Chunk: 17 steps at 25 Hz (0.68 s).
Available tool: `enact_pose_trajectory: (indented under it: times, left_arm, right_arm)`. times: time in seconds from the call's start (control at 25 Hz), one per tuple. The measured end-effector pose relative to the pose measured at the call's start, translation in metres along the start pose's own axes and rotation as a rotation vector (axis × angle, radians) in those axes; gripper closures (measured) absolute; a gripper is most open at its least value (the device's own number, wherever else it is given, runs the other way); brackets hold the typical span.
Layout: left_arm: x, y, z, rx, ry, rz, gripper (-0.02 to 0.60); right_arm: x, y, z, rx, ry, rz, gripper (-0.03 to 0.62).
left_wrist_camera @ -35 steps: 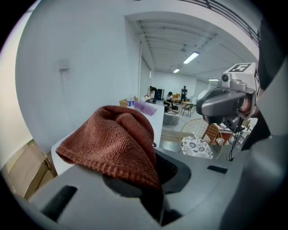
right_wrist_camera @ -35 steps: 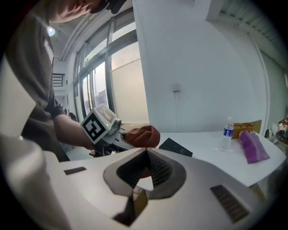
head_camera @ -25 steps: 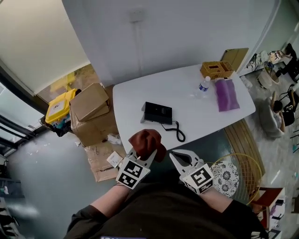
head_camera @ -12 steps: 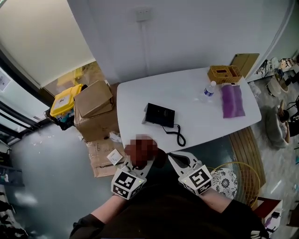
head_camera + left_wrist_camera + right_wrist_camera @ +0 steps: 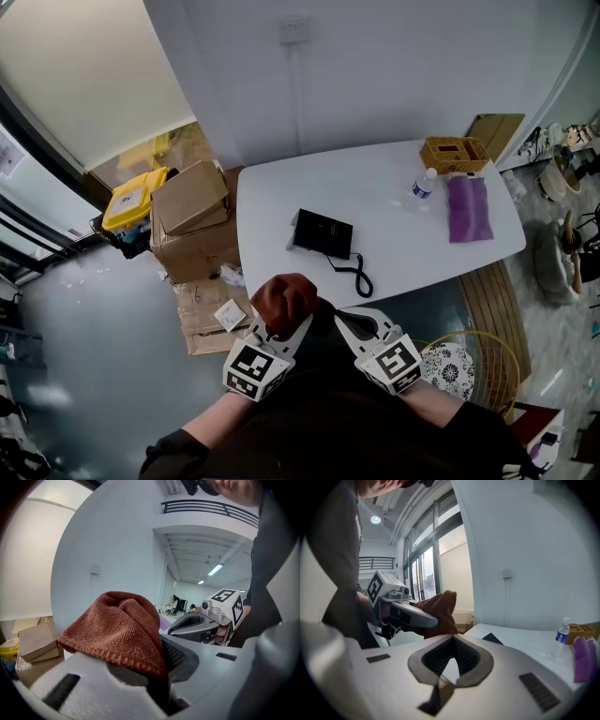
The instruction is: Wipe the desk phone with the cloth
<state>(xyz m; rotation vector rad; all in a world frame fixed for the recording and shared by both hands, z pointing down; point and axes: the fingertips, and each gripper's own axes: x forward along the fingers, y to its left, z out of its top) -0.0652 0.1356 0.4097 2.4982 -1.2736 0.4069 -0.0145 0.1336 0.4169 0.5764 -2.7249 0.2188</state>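
While the cloth (image 5: 284, 298) sits bunched into a rust-red wad between the jaws of your left hand-held gripper (image 5: 281, 323), it gives you a padded face to press onto the desk phone (image 5: 322, 232). Those jaws are clamped tight on it, with most of the fabric mounded above the tips. The phone lies well apart from you on the left half of the white tabletop (image 5: 375, 183), its black cord (image 5: 356, 272) trailing toward the near edge. Your right hand-held gripper (image 5: 349, 323) has its jaws brought together on nothing. I take that as parked out of the way, free to steady the phone if needed. Both forearms are drawn in low against your body, short of the tabletop's near edge. The two grippers sit side by side and angle inward toward each other, the left one aimed roughly at the phone. By my judgement, wiping has not yet begun.
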Motion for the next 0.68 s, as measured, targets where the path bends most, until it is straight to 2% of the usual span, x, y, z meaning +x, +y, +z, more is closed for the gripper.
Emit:
enact_pose_trajectory:
  times: [0.68]
  left_arm:
    - [-0.0069,-0.0055,-0.0029,0.003,0.001,-0.012,0.525]
  right_arm:
    - [-0.0091,0.0039,-0.0002,0.013,-0.003,-0.026,0.568]
